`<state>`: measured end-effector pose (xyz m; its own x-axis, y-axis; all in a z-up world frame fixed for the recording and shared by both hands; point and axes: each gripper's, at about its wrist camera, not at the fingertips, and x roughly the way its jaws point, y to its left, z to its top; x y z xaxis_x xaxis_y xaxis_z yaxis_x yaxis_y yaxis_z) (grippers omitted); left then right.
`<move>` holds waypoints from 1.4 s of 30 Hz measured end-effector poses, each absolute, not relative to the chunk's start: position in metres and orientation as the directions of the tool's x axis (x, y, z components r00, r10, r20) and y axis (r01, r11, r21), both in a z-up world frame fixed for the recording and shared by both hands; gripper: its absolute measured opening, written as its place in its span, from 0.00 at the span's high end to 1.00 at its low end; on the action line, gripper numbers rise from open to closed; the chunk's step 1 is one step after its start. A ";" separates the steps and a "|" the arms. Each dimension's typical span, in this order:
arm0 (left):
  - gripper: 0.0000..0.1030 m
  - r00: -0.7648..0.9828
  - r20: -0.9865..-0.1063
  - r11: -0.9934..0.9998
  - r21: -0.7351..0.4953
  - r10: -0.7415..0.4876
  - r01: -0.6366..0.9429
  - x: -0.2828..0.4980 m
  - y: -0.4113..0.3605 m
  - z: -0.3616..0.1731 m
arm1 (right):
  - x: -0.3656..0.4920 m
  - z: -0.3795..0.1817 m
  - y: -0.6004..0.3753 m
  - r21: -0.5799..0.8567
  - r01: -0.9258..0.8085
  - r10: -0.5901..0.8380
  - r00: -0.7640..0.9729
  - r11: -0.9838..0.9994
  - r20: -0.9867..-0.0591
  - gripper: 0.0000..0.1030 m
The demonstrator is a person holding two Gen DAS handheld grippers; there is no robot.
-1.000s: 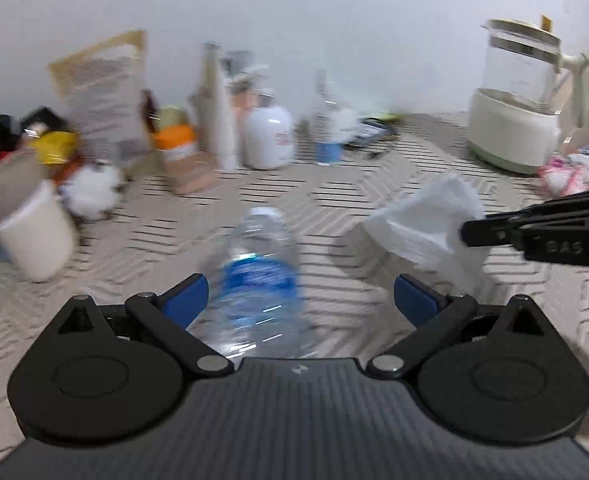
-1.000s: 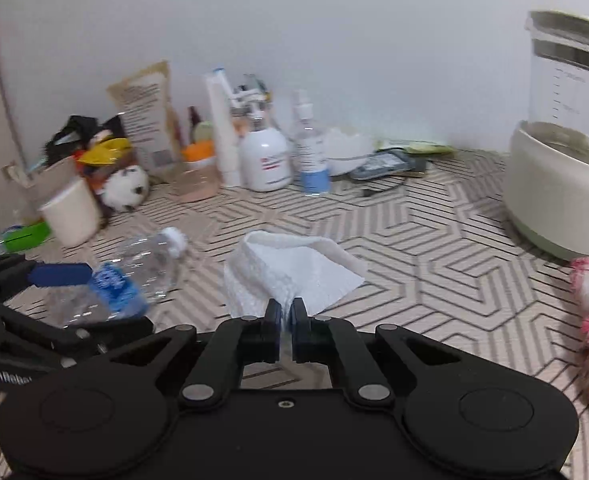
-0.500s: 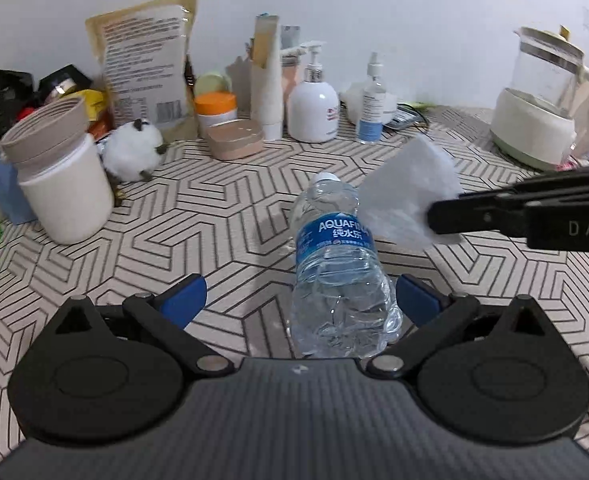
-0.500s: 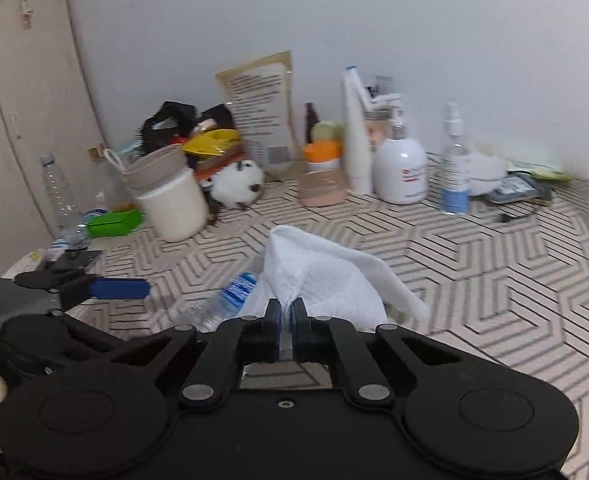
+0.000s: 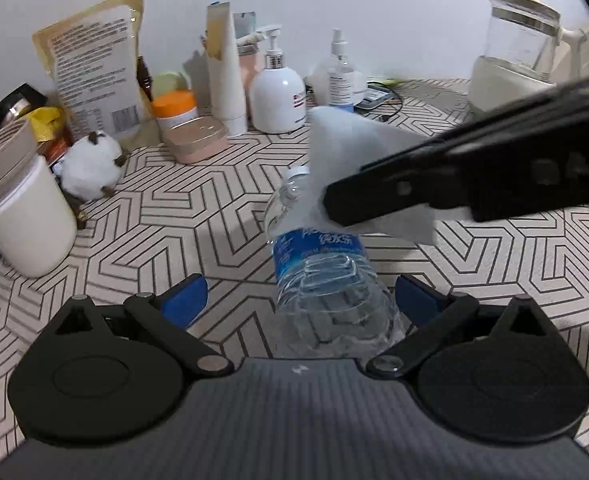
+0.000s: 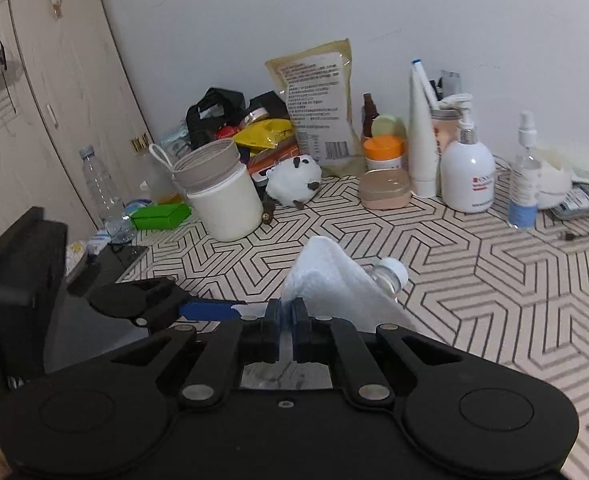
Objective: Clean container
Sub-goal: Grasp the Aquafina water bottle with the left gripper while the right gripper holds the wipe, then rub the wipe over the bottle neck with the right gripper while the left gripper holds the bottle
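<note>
On the left, the left gripper [image 5: 300,298] has its two blue fingers [image 5: 184,294] far apart, and they are closing in a little. The clear water bottle [image 5: 326,284] lies on the patterned table [image 5: 198,216] between them. Its bottom end is close to the gripper and its cap points away, toward the wall. The right blue finger is just beside the bottle. The left blue finger is well apart from it, so the bottle is not squeezed.

On the right, the right gripper [image 6: 287,312] has its jaws pressed together on a white cloth [image 6: 330,280]. The cloth sticks out in front of it in a soft fold. The cloth hangs over the top part of the bottle, near its neck. I cannot tell if the cloth touches the bottle. The bottle's white cap [image 6: 392,270] peeks out past the cloth.
</note>
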<state>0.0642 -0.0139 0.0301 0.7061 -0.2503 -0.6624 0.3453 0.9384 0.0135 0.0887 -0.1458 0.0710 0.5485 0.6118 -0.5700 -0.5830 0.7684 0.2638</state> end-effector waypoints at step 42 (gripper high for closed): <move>0.26 0.561 -0.715 0.876 -0.152 -0.417 0.457 0.086 -0.016 0.005 | 0.177 0.000 -0.225 0.554 -0.349 0.654 0.432 0.756 -0.621 0.87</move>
